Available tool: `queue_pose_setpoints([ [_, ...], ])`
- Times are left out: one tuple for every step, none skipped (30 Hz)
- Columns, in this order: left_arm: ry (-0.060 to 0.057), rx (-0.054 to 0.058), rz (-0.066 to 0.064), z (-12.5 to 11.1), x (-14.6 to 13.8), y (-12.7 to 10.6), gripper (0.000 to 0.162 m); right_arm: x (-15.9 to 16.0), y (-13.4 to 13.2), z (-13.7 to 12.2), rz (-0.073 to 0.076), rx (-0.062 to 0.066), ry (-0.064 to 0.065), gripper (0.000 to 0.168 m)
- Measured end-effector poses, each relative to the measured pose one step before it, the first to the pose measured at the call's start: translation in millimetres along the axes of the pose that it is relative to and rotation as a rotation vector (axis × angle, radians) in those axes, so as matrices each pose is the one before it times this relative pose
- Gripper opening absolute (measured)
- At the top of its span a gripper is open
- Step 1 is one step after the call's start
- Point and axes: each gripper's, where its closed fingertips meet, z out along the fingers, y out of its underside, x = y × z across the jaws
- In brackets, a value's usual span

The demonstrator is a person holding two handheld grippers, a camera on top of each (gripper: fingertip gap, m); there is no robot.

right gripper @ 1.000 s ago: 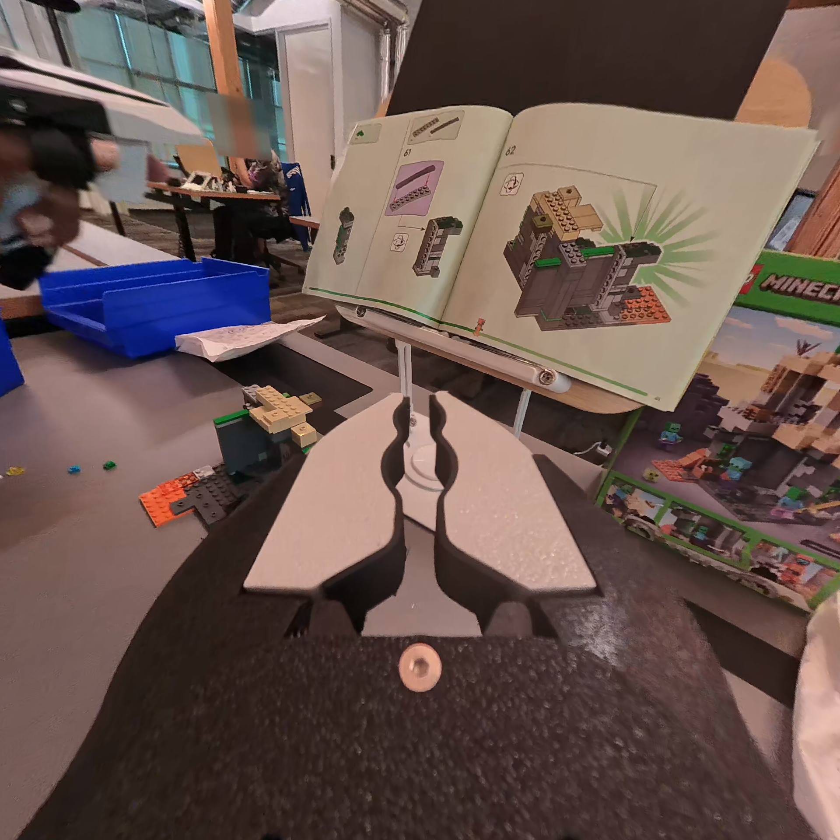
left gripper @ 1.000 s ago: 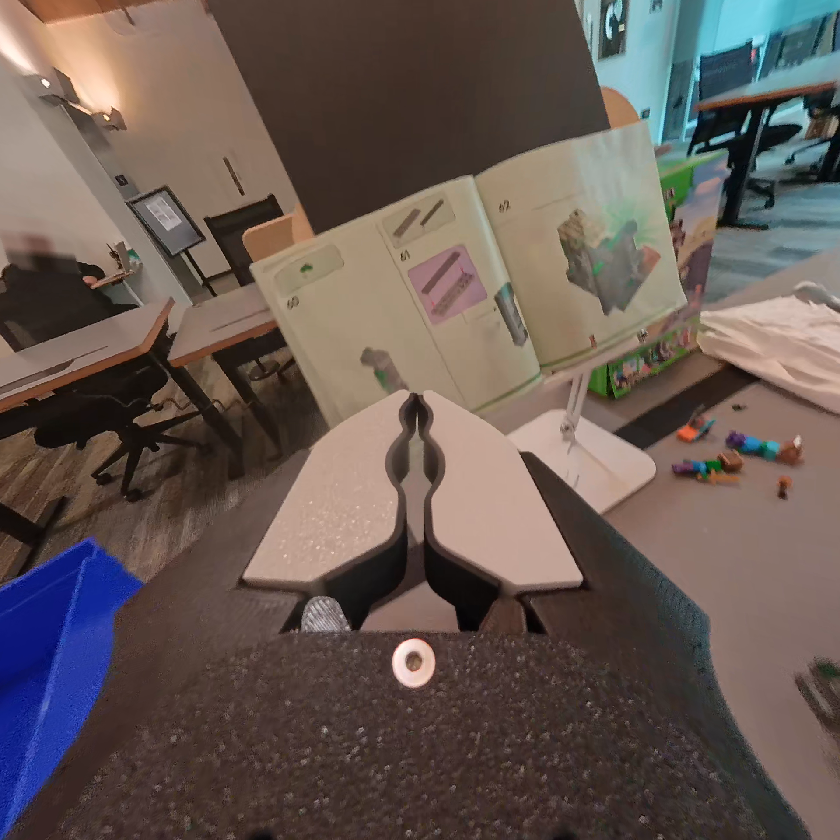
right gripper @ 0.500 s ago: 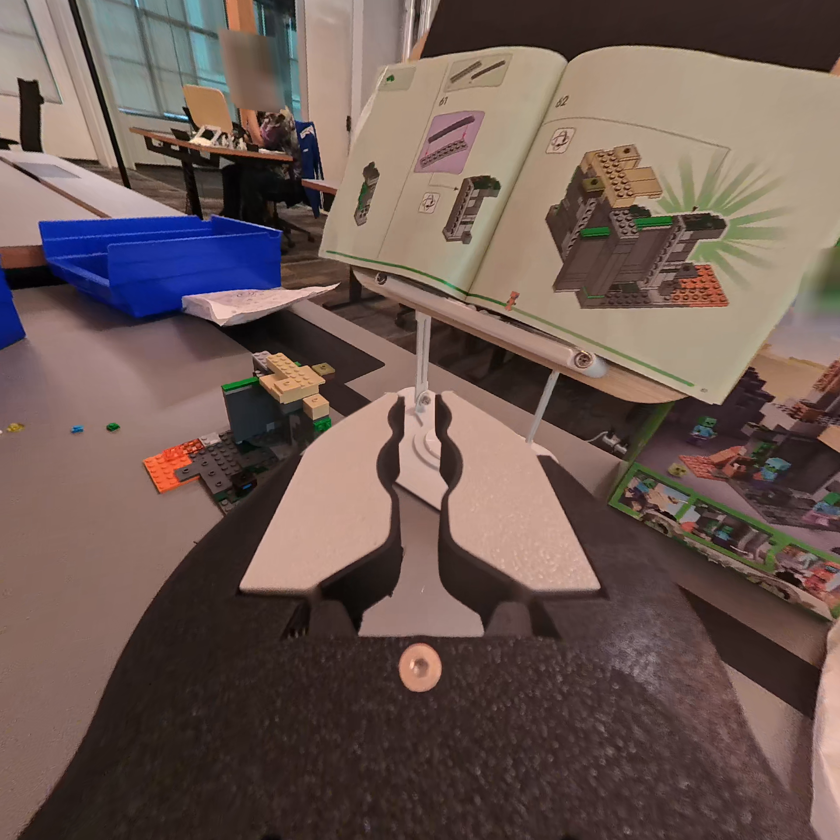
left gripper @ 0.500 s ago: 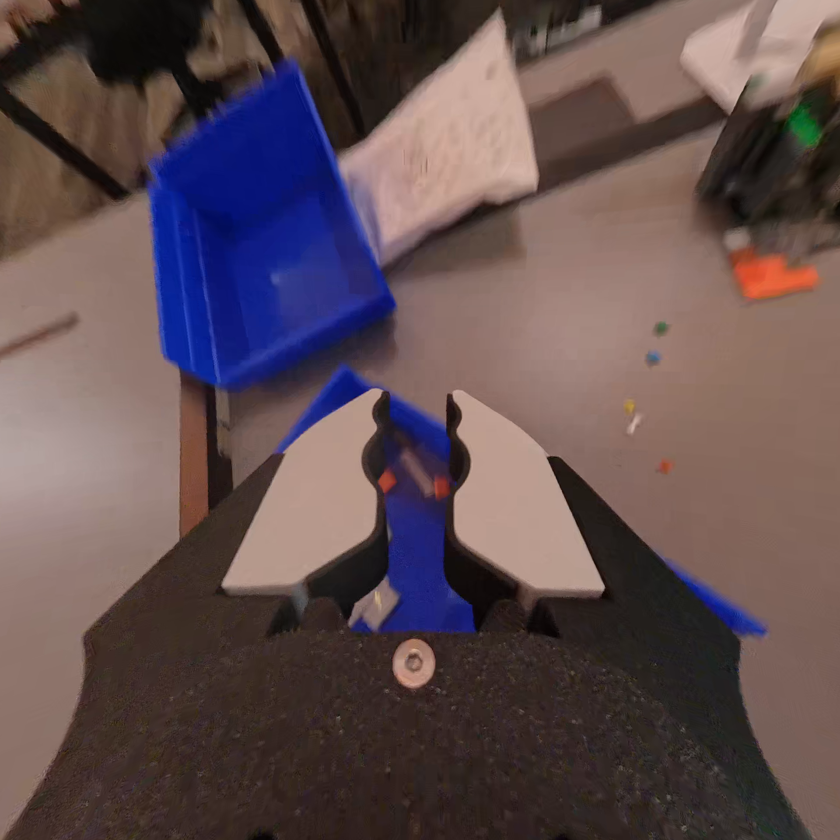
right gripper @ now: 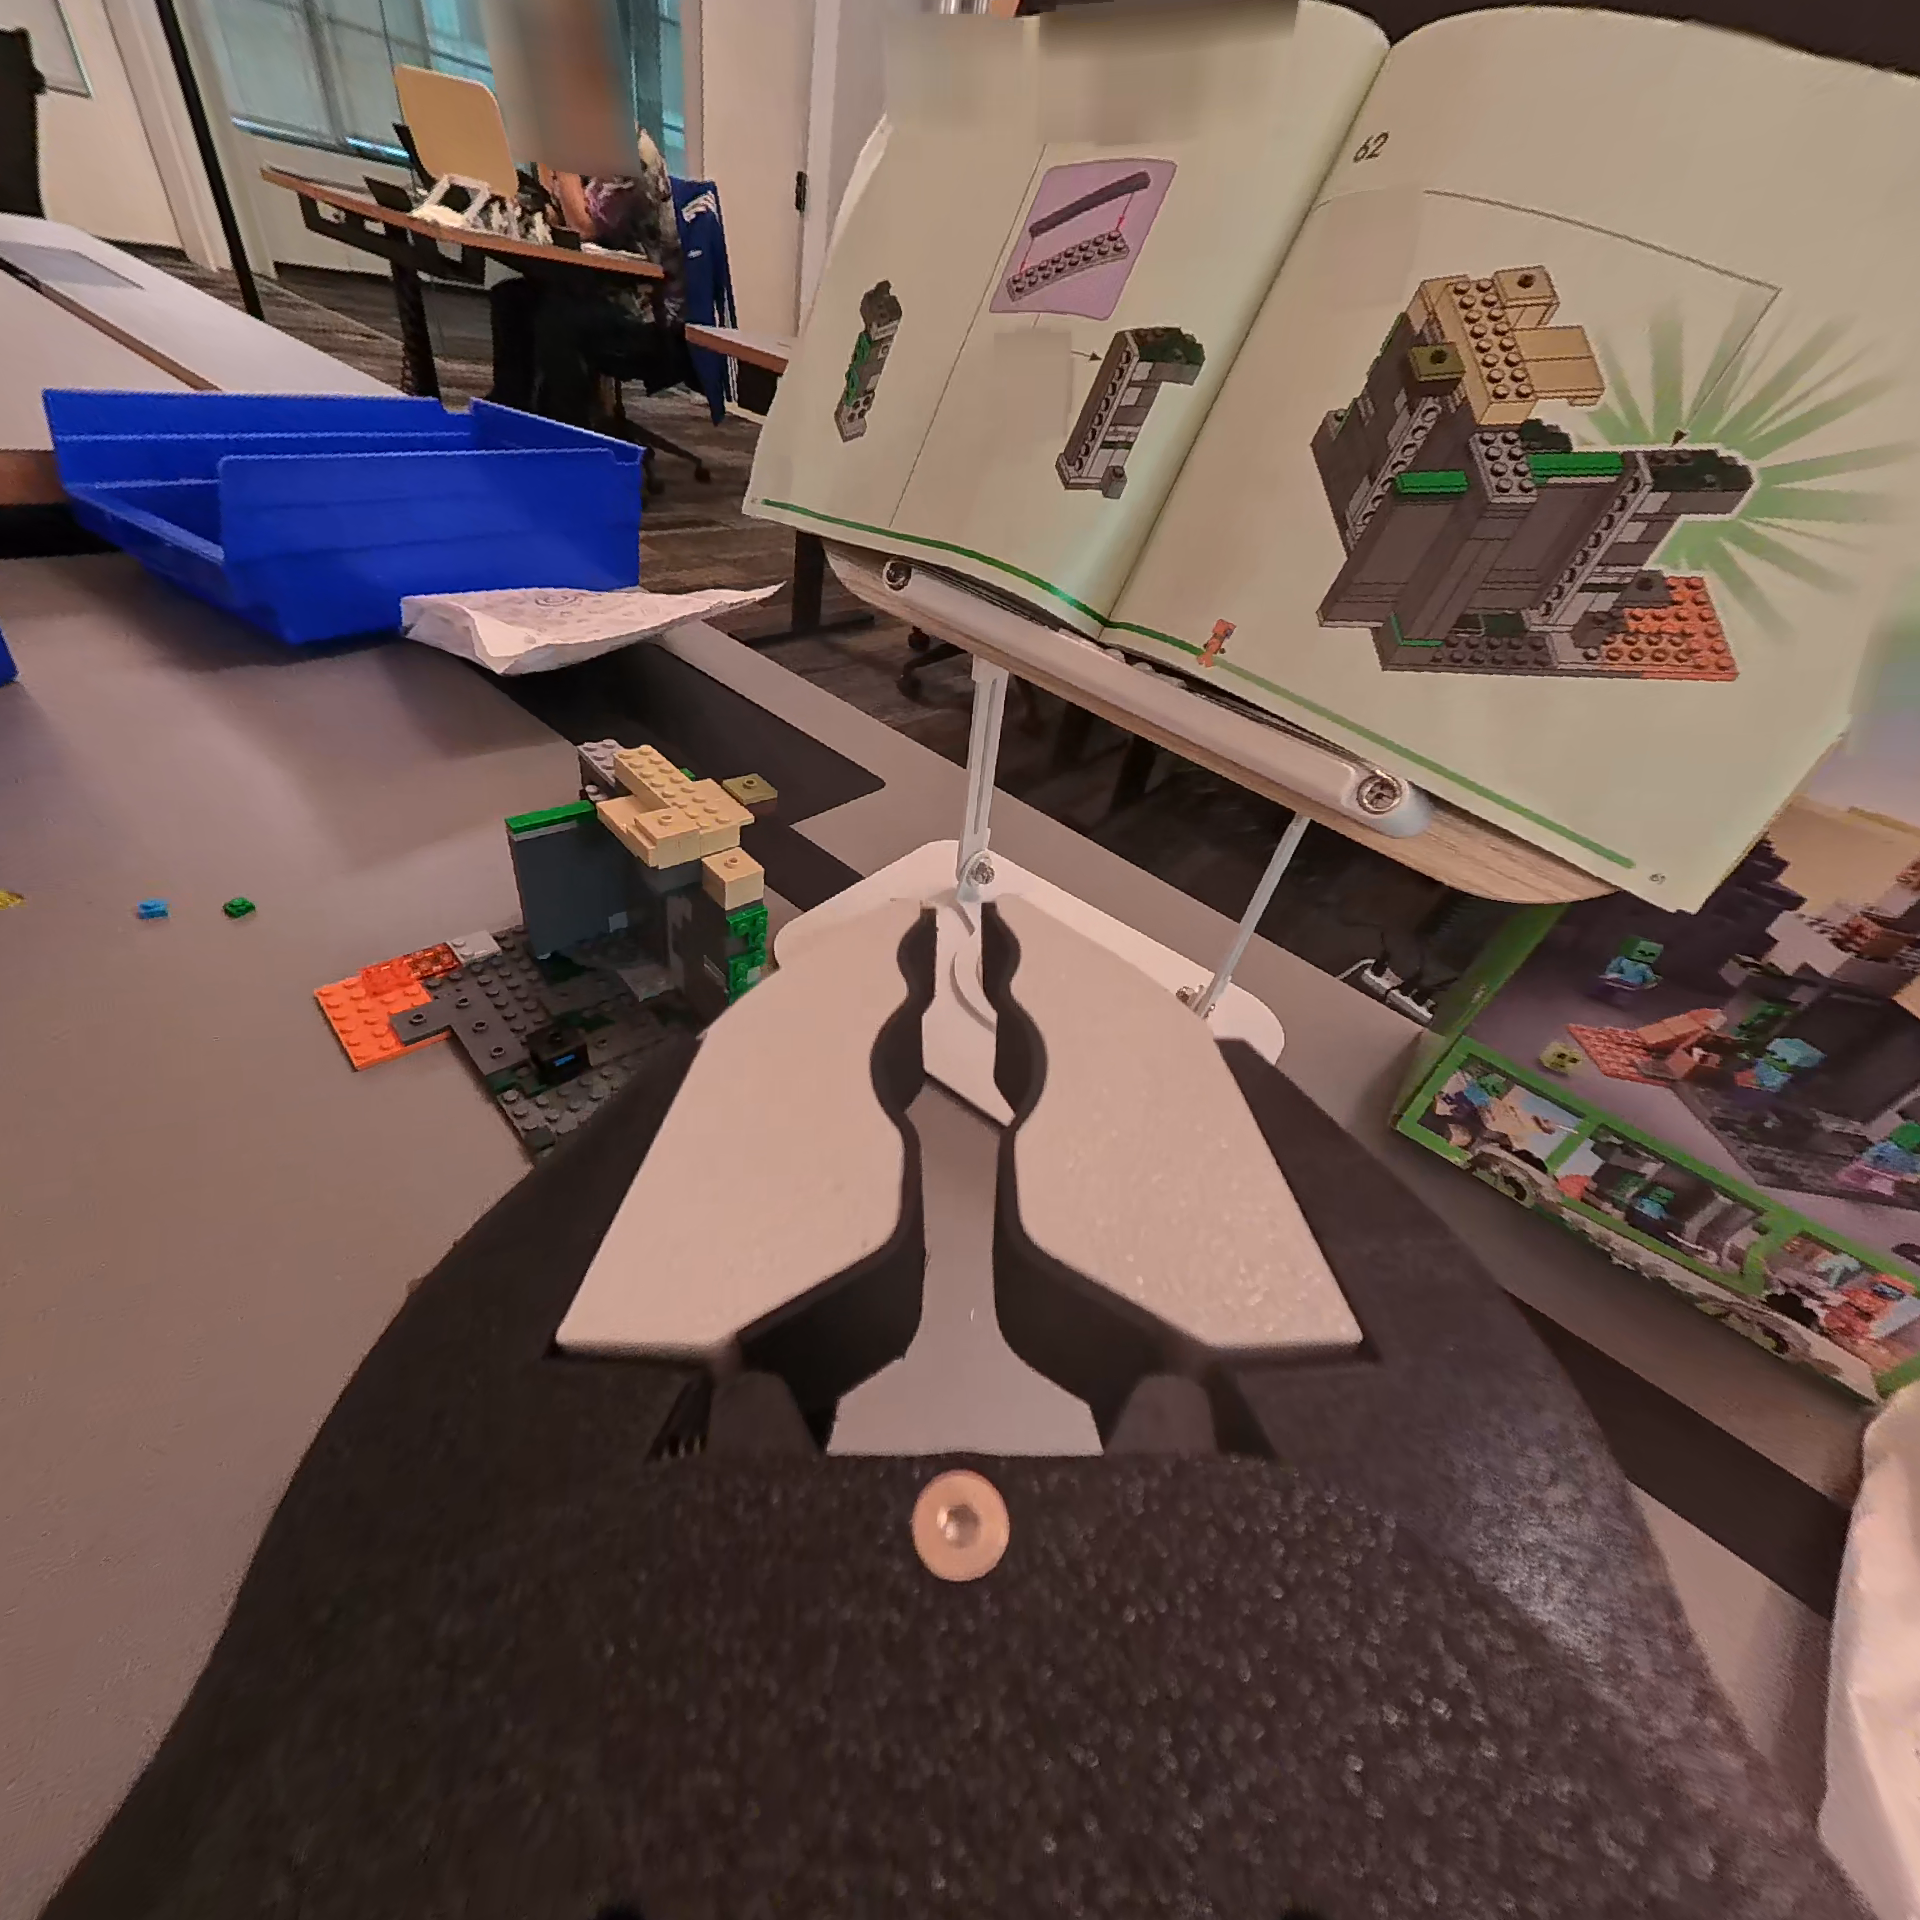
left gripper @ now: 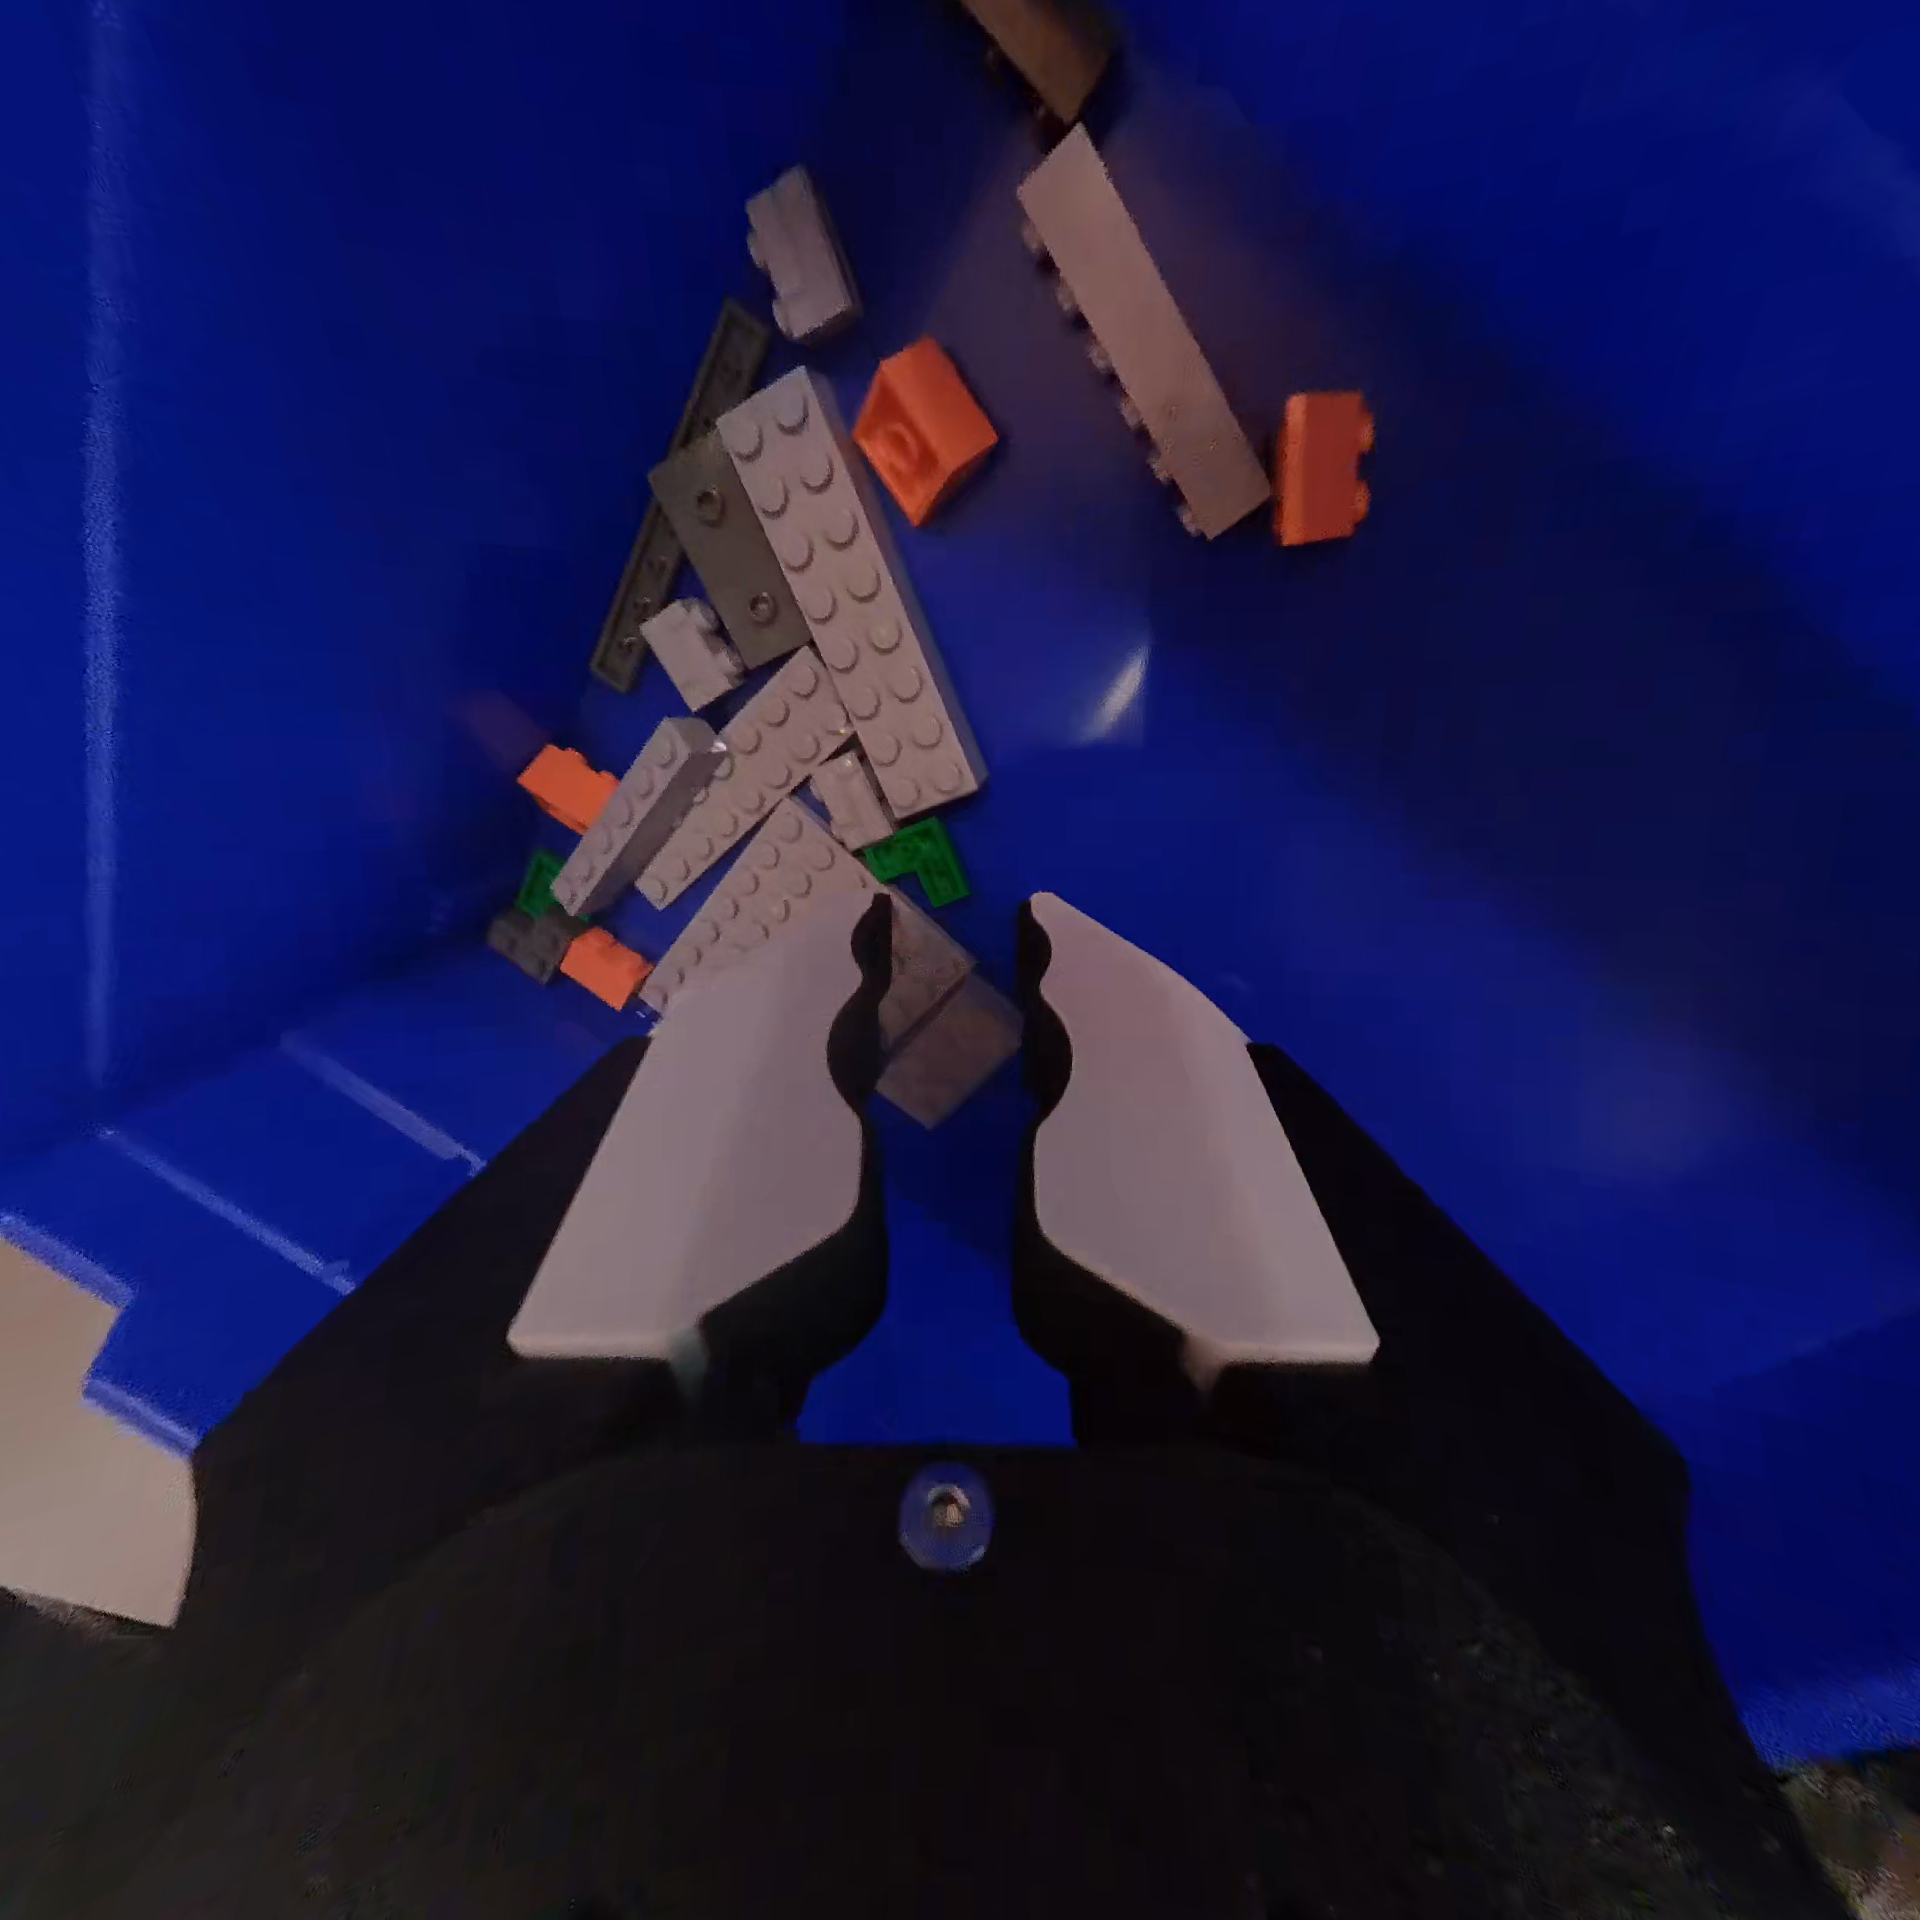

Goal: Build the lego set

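In the left wrist view my left gripper (left gripper: 954, 920) is open and empty, reaching down into a blue bin (left gripper: 312, 520). A dark grey brick (left gripper: 940, 1039) lies under the gap between its fingers. Ahead lie several loose pieces: a long light grey plate (left gripper: 847, 592), orange bricks (left gripper: 925, 428), a green piece (left gripper: 920, 857) and a long grey brick (left gripper: 1143, 332) on its side. In the right wrist view my right gripper (right gripper: 956, 920) is narrowly open and empty above the table. The partly built model (right gripper: 644, 904) stands on its dark grey and orange baseplate to its left.
An open instruction booklet (right gripper: 1351, 416) rests on a white stand (right gripper: 1236, 1013) right behind the right gripper. The set's box (right gripper: 1683, 1091) stands at the right. Blue bins (right gripper: 343, 509) and a white paper bag (right gripper: 582, 623) lie far left. Small loose pieces (right gripper: 153, 909) dot the table. My hands' fingertips stand some 65 cm from each other. It is some 5 cm from my left tips to the long light grey plate (left gripper: 847, 592).
My left gripper has swung from facing the booklet down into the blue bin and has opened. My right gripper has moved closer to the booklet stand.
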Motion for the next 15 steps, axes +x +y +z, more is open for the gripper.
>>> queue_pose_setpoints([
  [-0.017, -0.0093, -0.0023, 3.71, -2.42, -0.49, 0.022, -0.13, 1.34, 0.47, -0.0024, -0.0052, -0.0003, 0.007],
  [-0.0147, -0.0108, -0.0079, 3.38, -2.45, -0.13, 0.021, -0.25, 1.38, 0.61, -0.0026, -0.0051, -0.0006, 0.007],
  [-0.0052, -0.002, -0.0146, 1.55, -1.53, -1.25, 0.016, -0.12, 1.2, 0.54, -0.0029, -0.004, -0.0011, 0.007],
  [0.0029, -0.0017, -0.0166, 0.34, -0.75, -1.23, 0.016, -0.24, 1.04, 0.44, -0.0031, -0.0027, -0.0018, 0.007],
  [0.0049, -0.0079, -0.0162, 0.19, -0.6, -0.03, 0.016, -0.17, 0.8, 0.44, -0.0032, -0.0024, -0.0017, 0.007],
  [0.0097, -0.0059, -0.0122, 0.18, 0.09, 0.14, 0.016, 0.08, 0.77, 0.29, -0.0031, -0.0027, -0.0003, 0.007],
  [0.0103, -0.0034, -0.0068, 0.14, 0.41, 0.16, 0.016, 0.27, 0.52, 0.19, -0.0019, -0.002, 0.0009, 0.007],
  [0.0068, -0.0013, -0.0023, 0.09, -0.06, 0.0, 0.016, 0.32, 0.22, 0.01, 0.0001, -0.0005, 0.0003, 0.007],
  [0.0068, -0.001, -0.0066, 0.08, -0.08, 0.04, 0.016, 0.04, 0.24, 0.16, 0.0018, 0.0001, -0.001, 0.007],
  [0.0051, -0.001, -0.0076, 0.15, -0.12, -0.01, 0.015, -0.19, 0.19, 0.14, 0.0017, -0.0007, -0.0015, 0.007],
  [0.0007, -0.0003, -0.0003, 0.01, 0.0, -0.12, 0.015, -0.32, -0.03, -0.03, 0.0001, -0.0009, -0.0011, 0.007],
  [-0.0055, 0.0021, 0.008, -0.15, -0.07, -0.08, 0.014, -0.48, -0.43, -0.19, -0.0021, 0.0002, -0.0004, 0.007],
  [-0.0108, 0.0055, 0.0075, -0.14, 0.06, -0.13, 0.013, -0.49, -1.04, -0.47, -0.004, 0.0019, 0.0001, 0.007],
  [-0.0071, 0.0065, 0.0074, -0.86, 1.0, 0.21, 0.012, -0.43, -1.38, -0.6, -0.0043, 0.0031, 0.0004, 0.006],
  [-0.0065, 0.0146, 0.0063, -2.09, 1.06, -0.4, 0.01, -0.38, -1.52, -0.7, -0.0029, 0.0039, 0.0001, 0.006],
])
